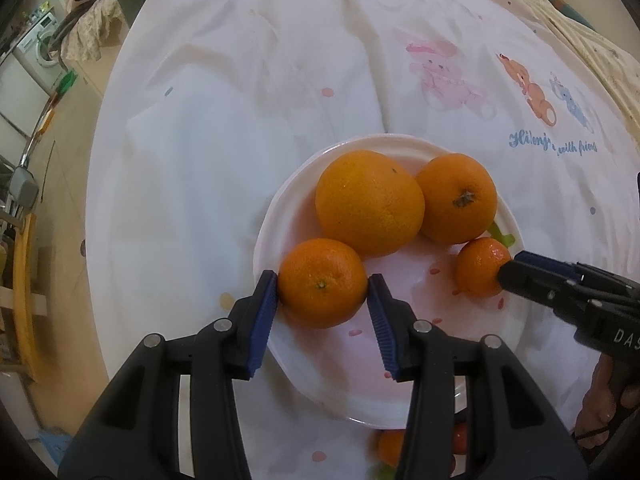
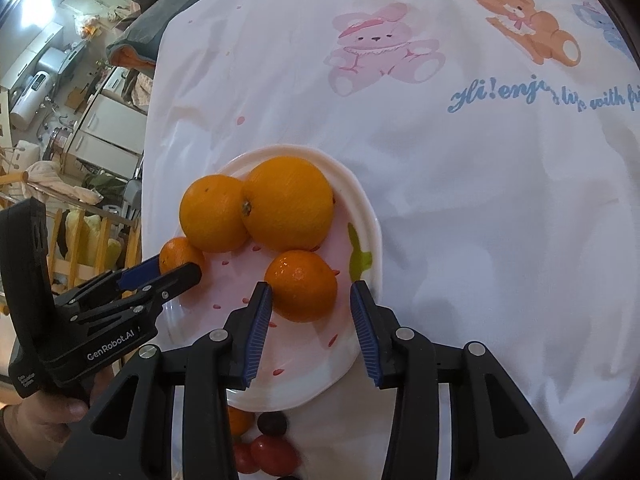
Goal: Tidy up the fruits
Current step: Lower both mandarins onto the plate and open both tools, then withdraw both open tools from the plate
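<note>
Now my left gripper [image 1: 323, 286] clamps a mandarin [image 1: 322, 282] at the near-left edge of the white plate [image 1: 420, 404], both blue pads against its sides. My right gripper [image 2: 311, 298] stands around a smaller mandarin [image 2: 301, 286]; the left pad looks to touch it, the right one stands clear. Two big oranges [image 1: 370, 202] sit behind.

A white cotton cloth with printed cartoon bears [image 2: 440, 184] is covering the table. A white front-loading washing machine [image 1: 40, 46] is standing far behind it.
</note>
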Available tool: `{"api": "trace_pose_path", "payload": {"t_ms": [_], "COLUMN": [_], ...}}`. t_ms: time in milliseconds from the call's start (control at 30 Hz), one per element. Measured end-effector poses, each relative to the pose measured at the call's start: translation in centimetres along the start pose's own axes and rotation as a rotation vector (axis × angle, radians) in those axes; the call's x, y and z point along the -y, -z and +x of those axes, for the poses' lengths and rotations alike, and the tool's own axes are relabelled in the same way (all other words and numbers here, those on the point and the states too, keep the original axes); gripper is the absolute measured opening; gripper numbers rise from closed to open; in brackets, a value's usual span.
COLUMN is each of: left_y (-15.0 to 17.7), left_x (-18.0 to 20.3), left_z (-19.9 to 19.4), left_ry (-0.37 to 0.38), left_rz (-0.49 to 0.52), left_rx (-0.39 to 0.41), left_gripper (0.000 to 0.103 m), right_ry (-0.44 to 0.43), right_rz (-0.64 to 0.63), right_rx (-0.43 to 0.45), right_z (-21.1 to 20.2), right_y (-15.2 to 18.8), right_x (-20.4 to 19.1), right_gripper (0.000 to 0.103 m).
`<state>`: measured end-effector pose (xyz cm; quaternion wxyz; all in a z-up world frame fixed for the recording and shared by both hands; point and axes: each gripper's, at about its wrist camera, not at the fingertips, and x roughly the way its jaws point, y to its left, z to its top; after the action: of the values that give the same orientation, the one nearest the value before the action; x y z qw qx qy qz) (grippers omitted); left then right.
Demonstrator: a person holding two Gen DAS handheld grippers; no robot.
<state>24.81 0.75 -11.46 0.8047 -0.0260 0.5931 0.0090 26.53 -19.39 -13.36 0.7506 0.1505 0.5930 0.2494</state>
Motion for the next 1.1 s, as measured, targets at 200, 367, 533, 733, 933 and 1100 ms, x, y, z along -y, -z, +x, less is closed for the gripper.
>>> {"api": "trace_pose_path", "payload": {"t_ms": [200,367,533,733,933,1100], "left_y": [0.5,0.8,1.2,1.6,3.0,5.4], "left_x": [0.6,0.6,0.1,-0.6,-0.5,0.0], "left_z": [-1.4,-2.4,-3.9,-6.8,-10.3,-11.2], "left_ry": [0.014,0.012,0.023,0.031,0.031,0.040], "left_rz": [0.022,0.028,0.015,-0.014,-0.007,0.015], "left_rx": [0.055,0.088,0.135,0.203,0.288,0.284], "left_gripper": [0.077,0.077,0.077,0.077,0.077,0.077], "right_ry": [0.007,0.023,0.026,0.028,0.031,0.018], "right_rz": [-0.001,0.006,0.020,0.002,-0.029,-0.026], "right_rx": [0.038,0.104,0.139,0.187,0.227,0.226], "right_z": [-1.0,-2.7,-4.2,-6.7,-8.7,-9.6], "right_y": [-0.3,-0.5,-0.1,1.3,3.2,5.1], "right_x": [0.0,0.1,0.2,-0.7,-1.8,-2.1], "right_gripper": [0.055,0.070,0.073,0.074,0.074,0.074]}}
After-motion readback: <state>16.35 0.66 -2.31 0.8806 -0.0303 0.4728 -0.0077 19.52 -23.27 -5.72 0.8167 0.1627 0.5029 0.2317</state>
